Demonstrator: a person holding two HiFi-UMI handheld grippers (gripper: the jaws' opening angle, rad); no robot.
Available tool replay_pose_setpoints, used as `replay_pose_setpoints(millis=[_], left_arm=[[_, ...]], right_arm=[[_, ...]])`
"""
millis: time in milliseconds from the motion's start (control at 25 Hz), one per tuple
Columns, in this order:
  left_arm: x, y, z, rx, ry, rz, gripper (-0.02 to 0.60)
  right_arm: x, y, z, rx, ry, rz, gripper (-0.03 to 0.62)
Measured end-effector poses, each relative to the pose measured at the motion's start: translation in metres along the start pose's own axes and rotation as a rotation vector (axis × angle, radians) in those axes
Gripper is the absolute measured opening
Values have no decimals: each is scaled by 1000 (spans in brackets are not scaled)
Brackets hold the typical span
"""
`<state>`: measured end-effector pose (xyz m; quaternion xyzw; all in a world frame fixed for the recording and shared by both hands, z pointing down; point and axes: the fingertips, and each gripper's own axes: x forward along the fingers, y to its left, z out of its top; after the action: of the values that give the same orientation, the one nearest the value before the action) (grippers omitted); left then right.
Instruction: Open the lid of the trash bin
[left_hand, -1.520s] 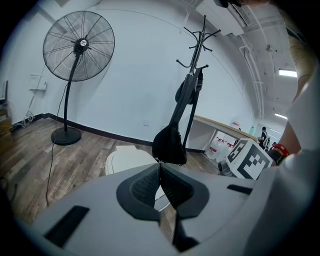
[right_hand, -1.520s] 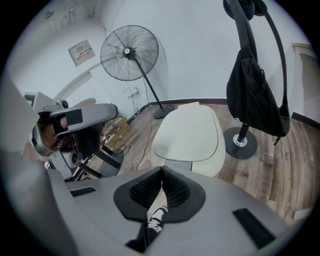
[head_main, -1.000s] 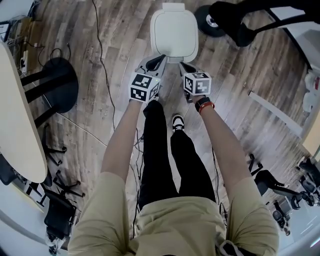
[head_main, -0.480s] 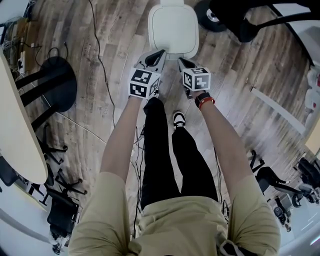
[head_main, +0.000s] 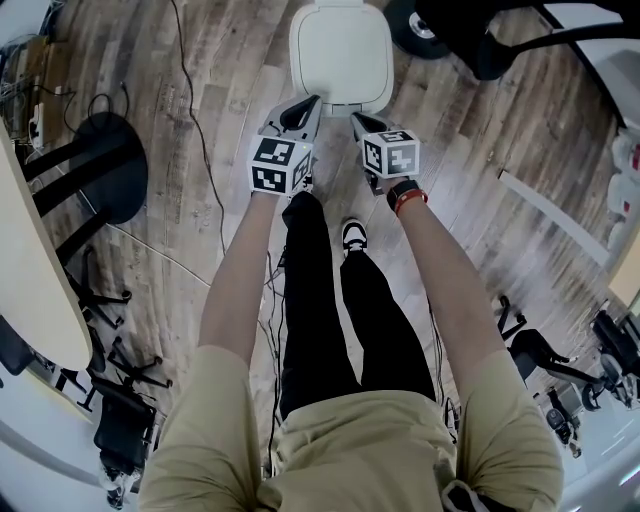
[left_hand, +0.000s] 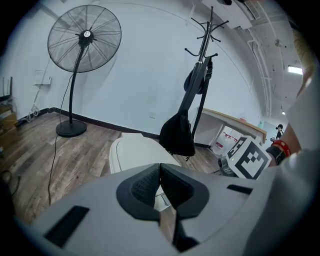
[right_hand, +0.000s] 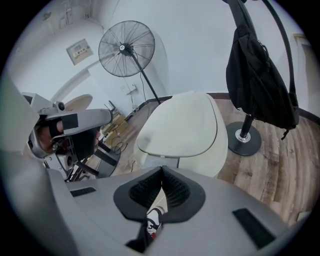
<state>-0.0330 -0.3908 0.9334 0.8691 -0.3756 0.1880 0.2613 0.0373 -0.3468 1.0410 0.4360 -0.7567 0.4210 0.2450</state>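
Wood-plank floor (head_main: 200, 60) ran out on every side of you, and the white trash bin (head_main: 340, 50) stood on it just ahead of your feet, its lid (right_hand: 182, 122) down and flush. Your left gripper (head_main: 312, 102) and right gripper (head_main: 355, 118) hovered just short of the bin's near edge, one toward each front corner, both clenched tip to tip with nothing in them. That lid looked like thin moulded plastic: light, stiff and smooth enough to slip, so you would probably have done best hooking under the front lip (right_hand: 161, 156) nearest you (the hinge seemed to be at the far side) and not pinching the flat top. A gentle lift should have been enough, since an empty-looking bin this light might tip or slide. Room was tightest on the right, where the coat stand's base (right_hand: 243, 137) sat just beside the bin and a black bag (right_hand: 260, 75) hung above it; the left was open apart from a cable (head_main: 200, 130) on the floor
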Motion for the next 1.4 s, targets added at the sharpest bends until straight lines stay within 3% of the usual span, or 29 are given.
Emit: replay_pose_setpoints(millis=[480,800,1040,1400], left_arm=[[-5,2,-6,4,9,18,25],[-13,10,-4,-17,6,33,25],[-19,16,0,5,0,59,25],[-40,4,23,27,4,69,25]], right_arm=[[-7,4,2,-105,60,-49,14],[-6,5,3,-60,71,-23,15],[-6,7,2,-148,98,-23,15],[-34,14,23,-90,35,-54,15]])
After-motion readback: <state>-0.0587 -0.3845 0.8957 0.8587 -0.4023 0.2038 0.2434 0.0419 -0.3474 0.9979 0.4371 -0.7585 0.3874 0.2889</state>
